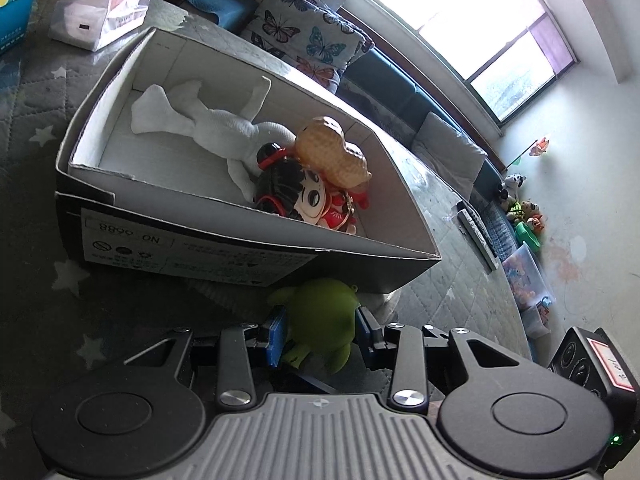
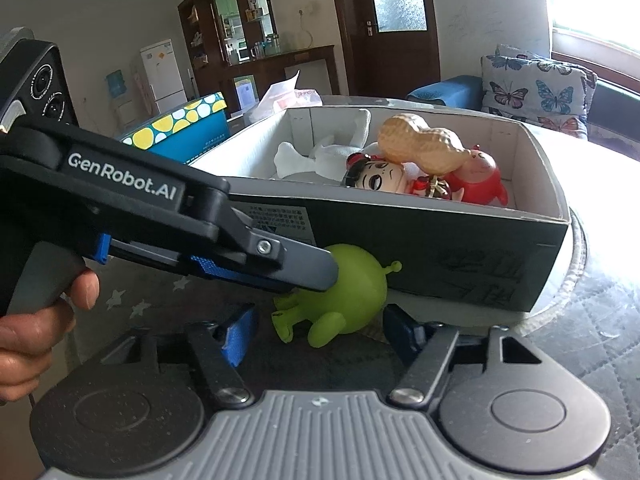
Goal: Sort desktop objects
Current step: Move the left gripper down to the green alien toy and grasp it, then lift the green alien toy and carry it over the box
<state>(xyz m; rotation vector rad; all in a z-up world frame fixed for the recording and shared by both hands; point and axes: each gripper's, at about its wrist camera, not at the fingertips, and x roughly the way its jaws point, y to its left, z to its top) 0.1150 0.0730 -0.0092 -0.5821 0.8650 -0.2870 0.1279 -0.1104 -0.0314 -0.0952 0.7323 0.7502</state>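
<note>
A green alien toy (image 1: 320,320) sits between the blue pads of my left gripper (image 1: 320,334), which is shut on it, just in front of the black cardboard box (image 1: 200,240). In the right wrist view the left gripper (image 2: 316,276) reaches in from the left onto the same toy (image 2: 352,292). My right gripper (image 2: 320,330) is open and empty, close behind the toy. Inside the box (image 2: 440,240) lie a white cloth doll (image 1: 208,120), a black-haired figurine (image 1: 296,192), a peanut toy (image 1: 332,152) and a red figure (image 2: 480,176).
A tissue pack (image 1: 100,20) and a blue dotted box (image 2: 180,132) stand behind the black box. A butterfly cushion (image 1: 308,36) lies on the sofa beyond. A remote (image 1: 476,236) lies on the quilted table cover at the right.
</note>
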